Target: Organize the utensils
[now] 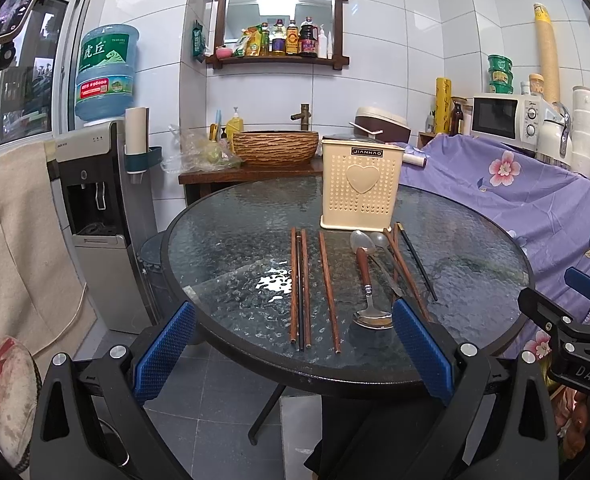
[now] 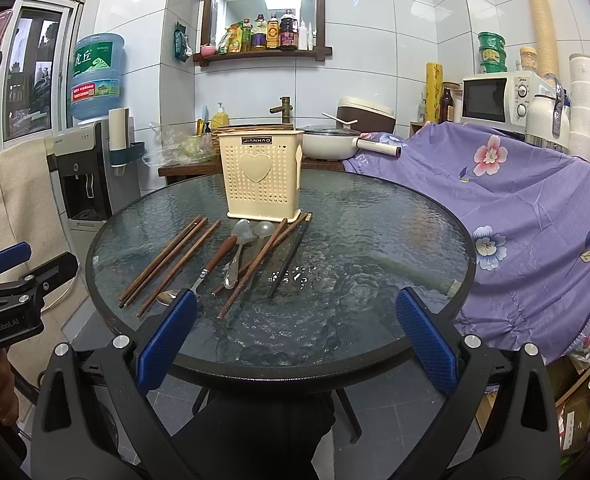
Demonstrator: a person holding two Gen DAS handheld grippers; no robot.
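The left gripper [image 1: 293, 344] is spread wide and holds nothing. Thin wooden chopsticks [image 1: 299, 288] and shiny metal spoons [image 1: 369, 280] lie flat on the round, bumpy glass bench [image 1: 231, 240], just in front of the cream plastic holder [image 1: 359, 184] with little holes. They could slip on the smooth glass. The right gripper [image 2: 297, 328] is spread wide too

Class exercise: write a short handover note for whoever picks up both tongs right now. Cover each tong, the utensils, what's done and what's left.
Left tongs: open, empty, at the table's near edge.
Right tongs: open, empty, likewise.
Cream utensil holder stands upright at the back of the glass table.
Chopsticks, a wooden-handled spoon and two more spoons lie loose in front of it.
Done: nothing visibly loaded.
Left: move every utensil into the holder.
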